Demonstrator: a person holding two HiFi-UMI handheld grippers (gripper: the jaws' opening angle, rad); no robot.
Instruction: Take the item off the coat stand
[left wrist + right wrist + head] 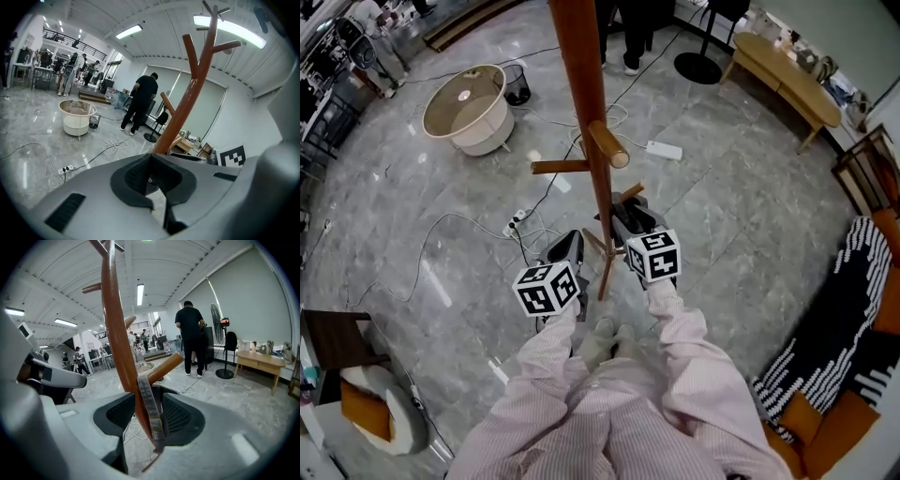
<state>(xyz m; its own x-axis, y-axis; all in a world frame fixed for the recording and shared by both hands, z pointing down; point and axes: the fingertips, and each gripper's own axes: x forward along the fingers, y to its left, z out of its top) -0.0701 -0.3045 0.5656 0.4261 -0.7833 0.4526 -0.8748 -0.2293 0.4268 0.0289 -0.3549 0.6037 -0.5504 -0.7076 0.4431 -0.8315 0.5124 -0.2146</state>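
Gripping a flat strap (pixel 144 397) with the right claw (pixel 151 420), apparently clenched edge to edge across the band, though hard to confirm at this angle. Strap alongside the pole of the coat stand (pixel 586 84), below the pegs. Upper end not traceable in the head view, probably looped over a peg.

Best done so:
- Hold the clench firm and trace the band upward before pulling.
- Lift up along the pole, then out past the peg tip, never straight back.
- Avoid dragging the band against the wood.
- Bring the left claw (pixel 151 174), clenched on nothing and near the pole, in to steady the stand against any tipping.

Count:
- one coat stand
- one strap
- two claws
- two pegs at mid height in the head view, one end-on (pixel 607 143) and one pointing sideways (pixel 559 168)
- further branches near the top in the left gripper view
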